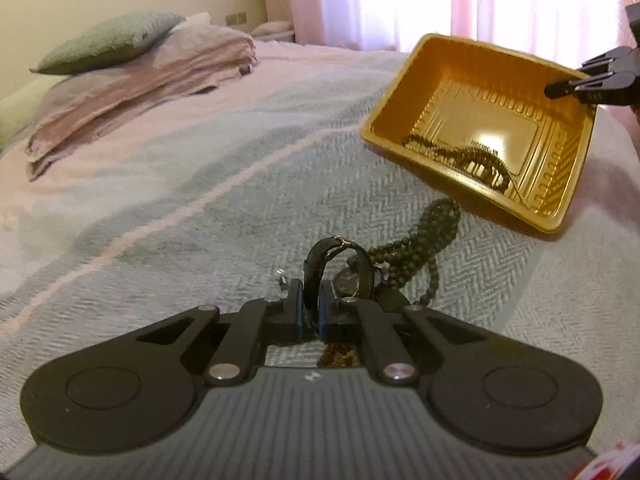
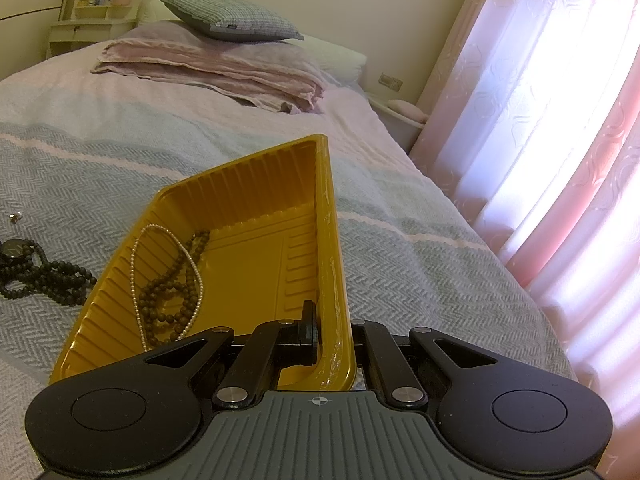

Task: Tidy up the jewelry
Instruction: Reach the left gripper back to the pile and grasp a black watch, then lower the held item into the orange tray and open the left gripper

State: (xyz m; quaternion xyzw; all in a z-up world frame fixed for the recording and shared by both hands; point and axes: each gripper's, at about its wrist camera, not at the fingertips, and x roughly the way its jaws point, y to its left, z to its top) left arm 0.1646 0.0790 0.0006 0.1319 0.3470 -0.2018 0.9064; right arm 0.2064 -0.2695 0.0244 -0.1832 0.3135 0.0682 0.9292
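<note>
My left gripper point(image 1: 311, 308) is shut on the black strap of a wristwatch point(image 1: 352, 282); the strap loops up above the fingers and the dial hangs by the right finger. Just beyond it a black bead necklace point(image 1: 424, 240) lies on the bed, also in the right wrist view point(image 2: 44, 276). My right gripper point(image 2: 332, 336) is shut on the rim of a gold plastic tray point(image 2: 248, 188), holding it tilted above the bed. A brown bead necklace point(image 2: 172, 288) and a pearl necklace point(image 2: 134, 264) rest in the tray's low corner.
A small silver piece point(image 2: 15, 217) lies on the grey herringbone bedspread point(image 1: 200, 200) near the watch. Something amber point(image 1: 340, 356) shows under the left gripper. Folded pink blankets point(image 2: 224, 72) and a grey pillow point(image 2: 228, 18) sit at the head; curtains point(image 2: 540, 120) hang to the right.
</note>
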